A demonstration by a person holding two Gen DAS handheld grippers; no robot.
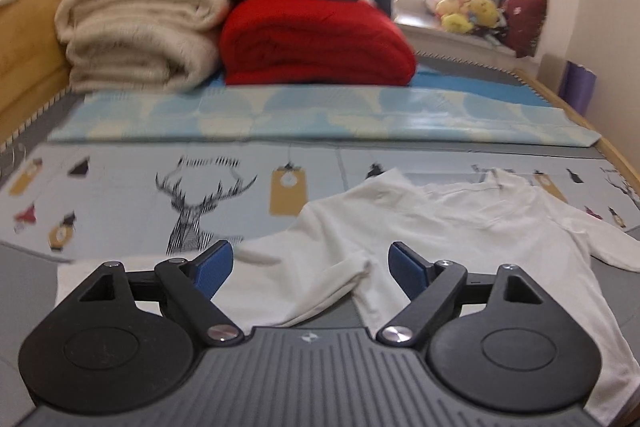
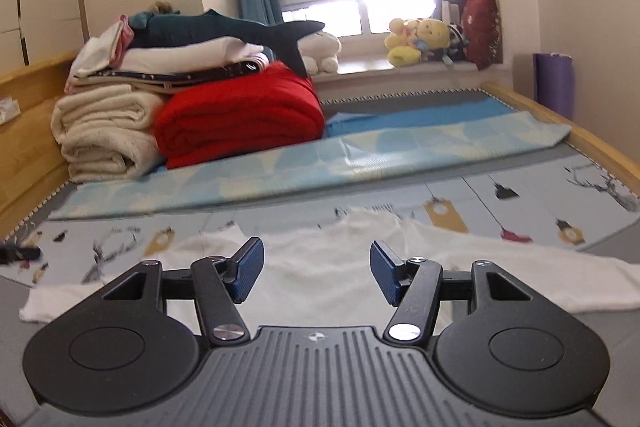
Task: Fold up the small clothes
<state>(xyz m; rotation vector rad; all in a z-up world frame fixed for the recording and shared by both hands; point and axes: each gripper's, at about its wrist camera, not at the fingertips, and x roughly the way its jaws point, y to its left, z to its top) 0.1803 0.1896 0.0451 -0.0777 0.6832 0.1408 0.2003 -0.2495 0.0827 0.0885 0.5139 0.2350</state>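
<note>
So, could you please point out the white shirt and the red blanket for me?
white shirt (image 1: 460, 227): left wrist view, on its chest panel.
red blanket (image 2: 240, 119): right wrist view, on its folded front face.

A folded red blanket (image 2: 240, 115) sits beside rolled cream blankets (image 2: 104, 135) at the head of a wood-framed bed (image 2: 592, 143), a plush shark (image 2: 224, 29) topping the stack. Yellow stuffed toys (image 2: 420, 41) and a dark red cushion (image 2: 480, 31) line the windowsill; a deer-print play mat (image 1: 200, 203) covers the bed.
</note>
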